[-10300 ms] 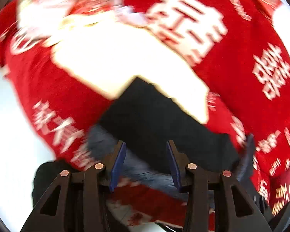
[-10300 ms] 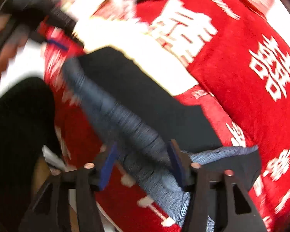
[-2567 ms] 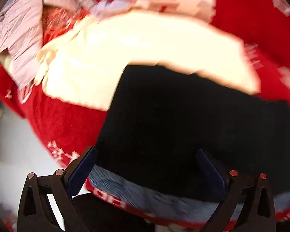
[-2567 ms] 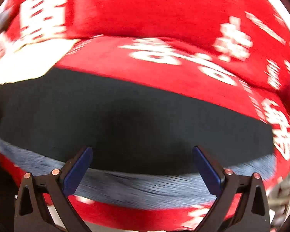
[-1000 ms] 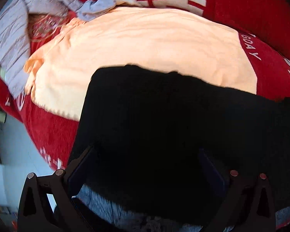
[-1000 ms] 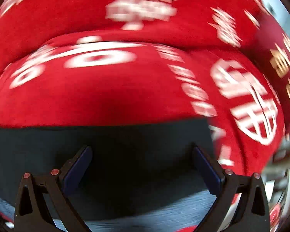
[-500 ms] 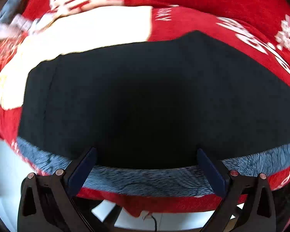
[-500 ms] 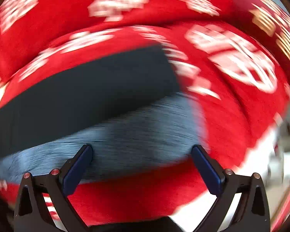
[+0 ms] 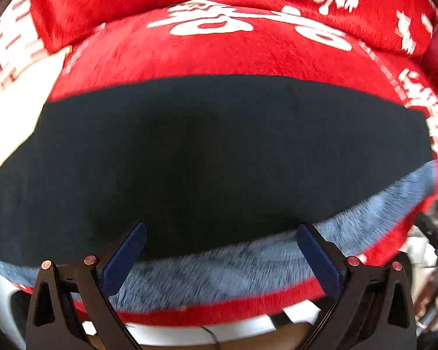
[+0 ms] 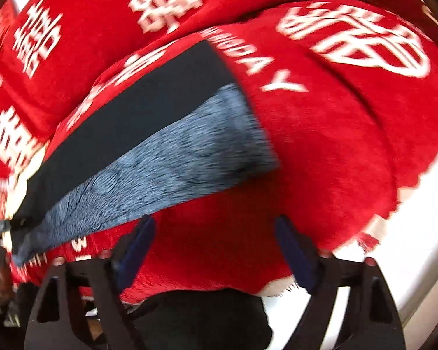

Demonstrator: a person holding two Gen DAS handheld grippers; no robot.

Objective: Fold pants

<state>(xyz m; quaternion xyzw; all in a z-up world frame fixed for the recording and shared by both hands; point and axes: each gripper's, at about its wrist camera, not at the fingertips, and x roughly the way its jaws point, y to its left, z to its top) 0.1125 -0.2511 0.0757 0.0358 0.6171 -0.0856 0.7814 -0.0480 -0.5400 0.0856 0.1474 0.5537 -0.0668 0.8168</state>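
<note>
The dark navy pants with a fuzzy grey-blue fleece lining [image 9: 219, 151] lie spread as a long band across a red plush blanket printed with white characters [image 9: 219, 55]. In the left wrist view the dark fabric fills the middle of the frame from edge to edge, and the grey-blue strip runs along its lower border, rising toward the right. The left gripper [image 9: 220, 250] stands with its blue-padded fingers [image 9: 125, 258] wide apart, holding nothing; the fingertips sit over the lined edge of the pants, one at lower left, one at lower right. A cream-white cloth [image 9: 15, 110] shows at the left edge of the frame.

In the right wrist view the pants [image 10: 137, 151] slant from lower left up toward the upper centre. The right gripper [image 10: 216, 242] is likewise spread and empty, its tips over bare red blanket [image 10: 321, 145], below and right of the grey-blue edge.
</note>
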